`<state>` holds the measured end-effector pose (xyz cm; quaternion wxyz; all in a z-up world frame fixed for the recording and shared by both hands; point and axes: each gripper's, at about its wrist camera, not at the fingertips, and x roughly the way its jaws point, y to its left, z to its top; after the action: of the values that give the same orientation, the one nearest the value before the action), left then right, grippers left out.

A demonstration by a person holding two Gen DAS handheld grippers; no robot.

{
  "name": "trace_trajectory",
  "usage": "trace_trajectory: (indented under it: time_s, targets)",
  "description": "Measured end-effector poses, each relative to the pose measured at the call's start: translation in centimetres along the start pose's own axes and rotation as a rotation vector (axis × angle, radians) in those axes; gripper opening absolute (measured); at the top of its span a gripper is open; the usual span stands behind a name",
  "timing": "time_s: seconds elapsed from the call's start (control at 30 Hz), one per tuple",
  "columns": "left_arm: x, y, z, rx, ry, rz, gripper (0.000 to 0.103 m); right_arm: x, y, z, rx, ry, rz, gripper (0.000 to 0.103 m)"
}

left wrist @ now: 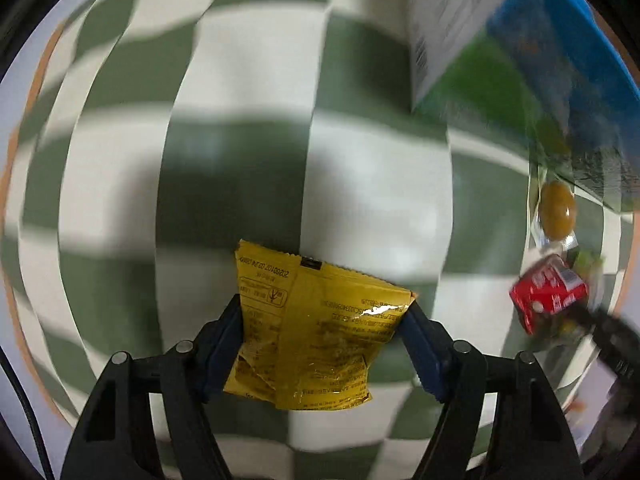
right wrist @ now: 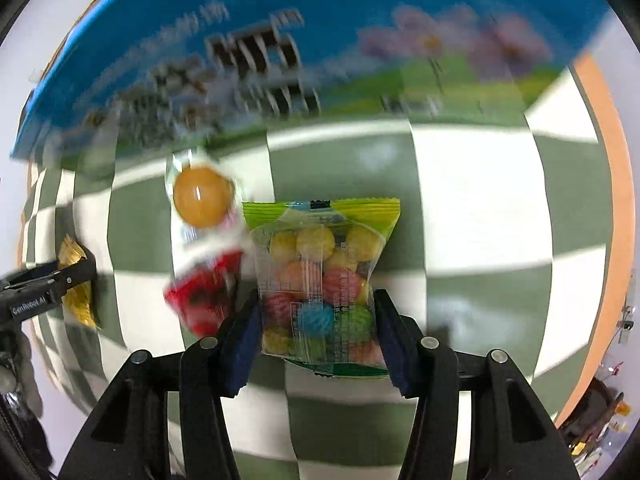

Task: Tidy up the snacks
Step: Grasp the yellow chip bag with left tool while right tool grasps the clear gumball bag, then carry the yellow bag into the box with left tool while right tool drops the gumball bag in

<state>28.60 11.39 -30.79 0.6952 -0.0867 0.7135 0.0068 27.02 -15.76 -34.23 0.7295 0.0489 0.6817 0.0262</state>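
The left gripper (left wrist: pixel 325 316) clamps a yellow snack packet (left wrist: pixel 316 332) above the green-and-white checkered cloth (left wrist: pixel 240 160). The right gripper (right wrist: pixel 318 324) grips a clear bag of coloured candy balls (right wrist: pixel 324 280). Just left of that bag lie a red packet (right wrist: pixel 204 300) and a wrapped orange candy (right wrist: pixel 202 196), with a blue box (right wrist: pixel 320 40) behind.

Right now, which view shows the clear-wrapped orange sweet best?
The right wrist view: the orange sweet sits large and near centre, just left of the colourful candy packet. In the left wrist view it is small, blurred and near the right edge.
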Motion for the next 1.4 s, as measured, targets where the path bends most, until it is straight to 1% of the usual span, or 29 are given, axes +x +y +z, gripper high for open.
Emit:
trace_trajectory:
  time_s: [0.03,0.1,0.17,0.3,0.37,0.43,0.5,0.57,0.6,0.63,0.67,0.73,0.77,0.8,0.87,0.9,0.97,1.0,1.03,1.13,1.2,1.23,1.3,1.33,1.4]
  targets:
    - [0.2,-0.1,-1.0,-0.017,0.003,-0.017,0.073,0.0,-0.2,-0.5,0.000,0.007,0.006,0.056]
    - [0.6,-0.3,-3.4,-0.051,0.014,-0.028,0.073,0.0,-0.8,-2.3,-0.001,0.032,0.021,0.056]
    - [1.1,-0.6,-5.2,-0.070,0.029,-0.059,0.073,0.1,-1.6,-4.4,0.006,0.065,0.039,0.056]
    - [3.0,-0.9,-6.8,-0.070,0.069,-0.078,0.076,0.4,-2.7,-7.1,0.006,0.103,0.051,0.056]
    - [3.4,-1.1,-7.1,-0.033,0.056,-0.074,0.079,0.6,-3.4,-7.8,0.046,0.102,0.090,0.058]
    - [3.5,-1.1,-7.1,-0.015,0.054,-0.076,0.080,0.9,-4.0,-7.8,0.073,0.107,0.112,0.061]
    - [3.7,-1.8,-7.7,0.005,0.057,-0.077,0.080,1.0,-4.5,-7.8,0.116,0.103,0.136,0.068]
    - [3.6,-1.8,-7.9,0.017,0.053,-0.080,0.080,1.2,-4.9,-7.4,0.147,0.103,0.145,0.071]
    - [3.5,-1.7,-7.4,0.014,0.042,-0.073,0.074,0.9,-4.0,-6.8,0.153,0.103,0.142,0.072]
    - [3.4,-1.8,-7.6,0.014,0.030,-0.047,0.067,1.1,-4.1,-6.6,0.160,0.101,0.137,0.072]
    - [2.7,-2.7,-8.0,0.025,0.017,-0.024,0.066,1.2,-4.1,-6.5,0.167,0.096,0.131,0.072]
    - [2.0,-3.0,-8.6,0.025,-0.013,-0.006,0.061,1.7,-4.7,-6.9,0.185,0.080,0.123,0.067]
    - [1.8,-3.1,-8.8,0.021,-0.019,-0.002,0.060,1.8,-5.0,-7.1,0.191,0.075,0.108,0.058]
    - [1.4,-3.3,-9.2,0.015,-0.022,-0.008,0.059,2.3,-4.7,-7.0,0.191,0.069,0.093,0.055]
    - [0.6,-3.5,-9.3,0.000,-0.026,-0.041,0.059,1.7,-5.2,-7.5,0.178,0.051,0.101,0.054]
    - [0.1,-3.7,-9.4,-0.002,-0.029,-0.053,0.059,1.5,-5.2,-7.2,0.168,0.048,0.101,0.054]
    - [-2.0,-4.5,-9.1,-0.001,-0.055,-0.098,0.059,0.6,-4.7,-7.5,0.133,0.038,0.099,0.054]
    - [-3.0,-4.8,-8.9,0.002,-0.064,-0.119,0.059,0.3,-4.1,-7.4,0.127,0.037,0.110,0.054]
    - [-4.4,-5.5,-8.6,0.007,-0.077,-0.154,0.059,-0.3,-3.8,-7.5,0.120,0.037,0.127,0.054]
    - [-8.6,-7.4,-7.2,0.020,-0.121,-0.258,0.059,-3.3,-3.3,-7.4,0.090,0.004,0.176,0.054]
    - [-11.9,-8.7,-5.4,0.049,-0.165,-0.311,0.059,-6.1,-2.6,-6.9,0.068,-0.038,0.222,0.054]
    - [-13.1,-9.3,-4.6,0.065,-0.182,-0.327,0.059,-7.2,-2.8,-6.6,0.061,-0.053,0.235,0.054]
    - [-16.3,-10.7,-1.4,0.107,-0.223,-0.360,0.059,-10.0,-1.7,-4.6,0.041,-0.104,0.266,0.054]
    - [-17.8,-11.6,0.0,0.131,-0.251,-0.361,0.059,-11.5,-1.1,-3.9,0.031,-0.133,0.277,0.054]
    - [-19.3,-13.3,1.9,0.173,-0.292,-0.342,0.059,-14.7,-1.0,-1.3,0.013,-0.185,0.306,0.054]
